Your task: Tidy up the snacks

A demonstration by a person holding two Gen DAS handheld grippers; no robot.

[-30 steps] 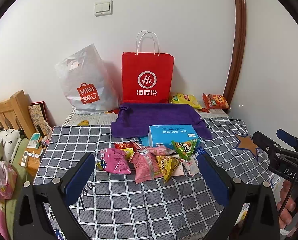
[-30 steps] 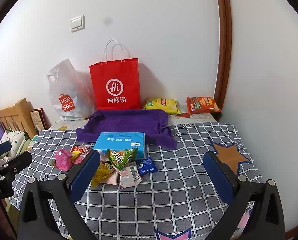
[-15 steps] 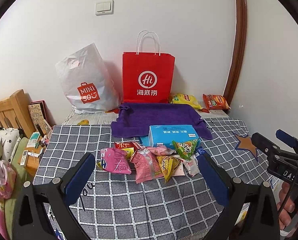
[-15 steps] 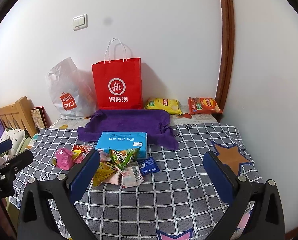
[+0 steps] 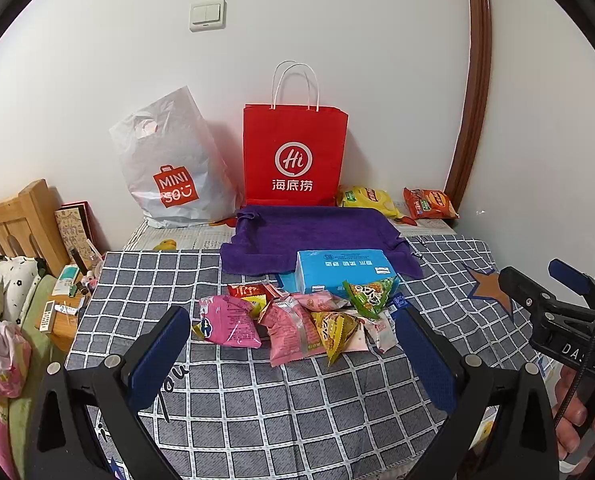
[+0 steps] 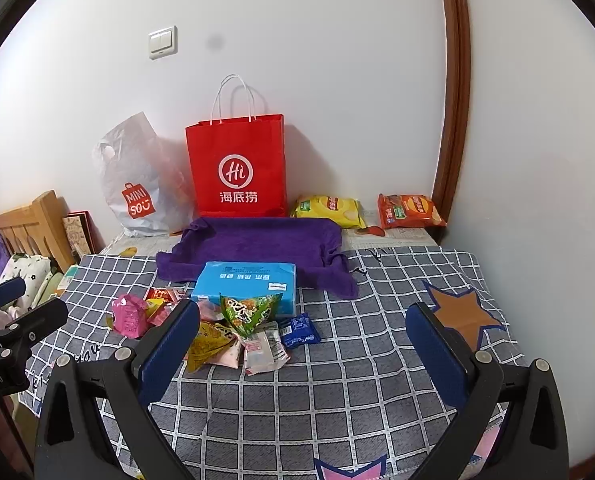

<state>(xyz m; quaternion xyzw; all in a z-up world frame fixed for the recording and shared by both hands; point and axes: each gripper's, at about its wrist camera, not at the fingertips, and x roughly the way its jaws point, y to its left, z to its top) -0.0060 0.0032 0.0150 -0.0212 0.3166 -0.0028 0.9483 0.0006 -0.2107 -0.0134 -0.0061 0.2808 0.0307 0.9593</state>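
Snacks [image 5: 297,326] are all dumped in one heap mid-bed on the checked blanket [image 5: 257,400], right up against the blue tissue box [image 5: 343,270], so nothing's sorted yet. My left gripper [image 5: 293,354] hangs just short of the pile with the jaws spread wide and holding nothing; I'd guess that's lined up for the pink packet [image 5: 229,320]. My right gripper [image 6: 303,354] is wide open and empty too, off to the side. The purple towel [image 6: 257,244] is laid flat behind, probably the landing spot. The red paper bag [image 6: 237,168] stands at the wall.
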